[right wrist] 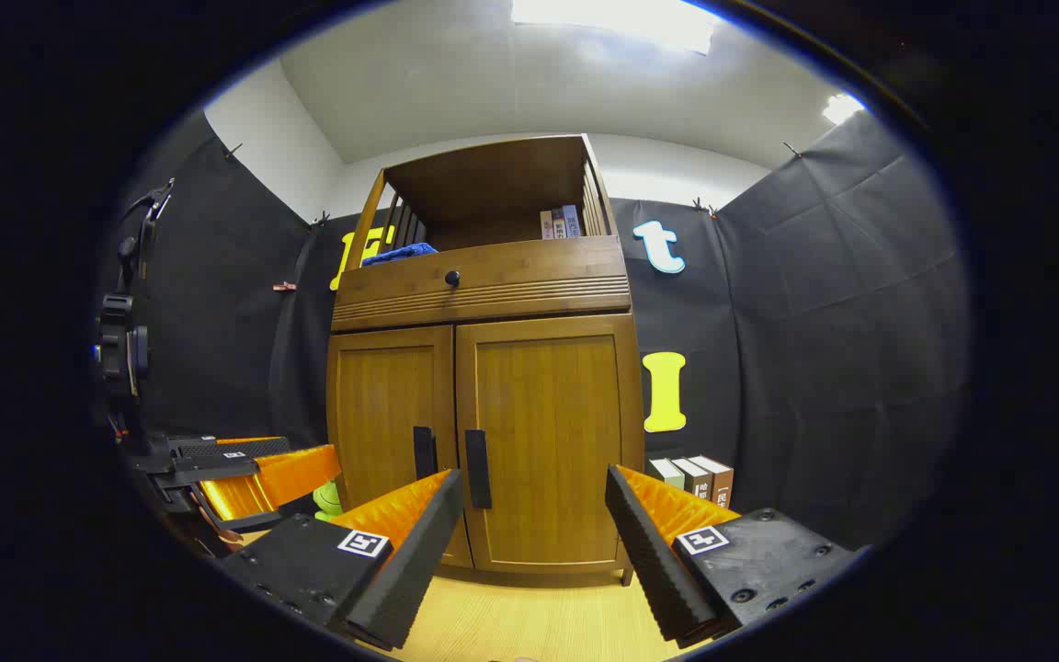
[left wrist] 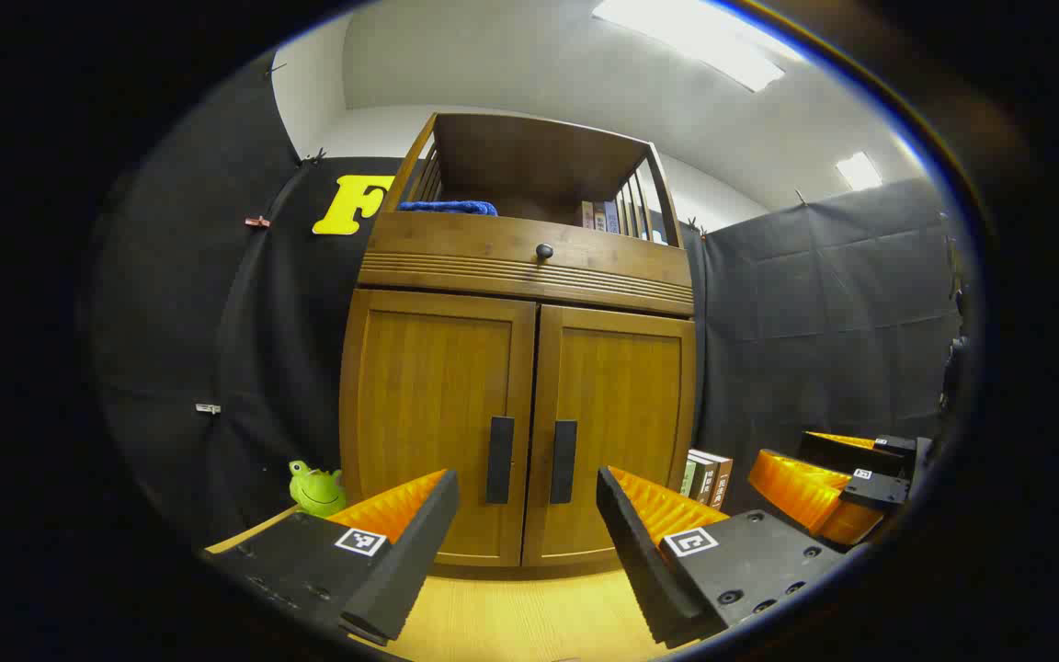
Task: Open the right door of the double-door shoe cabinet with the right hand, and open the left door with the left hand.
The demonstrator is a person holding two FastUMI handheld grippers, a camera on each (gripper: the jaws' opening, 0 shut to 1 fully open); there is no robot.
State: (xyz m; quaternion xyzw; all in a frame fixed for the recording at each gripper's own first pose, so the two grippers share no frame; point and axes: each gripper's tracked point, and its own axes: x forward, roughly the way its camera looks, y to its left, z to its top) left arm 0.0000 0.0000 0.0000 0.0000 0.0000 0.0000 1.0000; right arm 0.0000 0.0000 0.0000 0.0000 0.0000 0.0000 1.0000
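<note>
A wooden double-door shoe cabinet (left wrist: pixel 520 405) (right wrist: pixel 483 432) stands on a light wooden floor, both doors shut. Each door has a dark vertical handle at the middle seam: the left handle (left wrist: pixel 499 460) (right wrist: pixel 424 452) and the right handle (left wrist: pixel 563 462) (right wrist: pixel 478 469). My left gripper (left wrist: pixel 528 515) is open a short way in front of the two handles, holding nothing. My right gripper (right wrist: pixel 534 515) is open before the right door, its fingers apart and empty. The right gripper also appears at the right edge of the left gripper view (left wrist: pixel 828 492), and the left gripper at the left of the right gripper view (right wrist: pixel 244 478).
Above the doors is a drawer with a round knob (left wrist: pixel 544 250) (right wrist: pixel 452 277), then an open shelf with a blue cloth (left wrist: pixel 449 208) and books (left wrist: pixel 601 217). A green frog toy (left wrist: pixel 315 487) sits left of the cabinet; books (left wrist: pixel 706 476) (right wrist: pixel 695 476) stand to its right.
</note>
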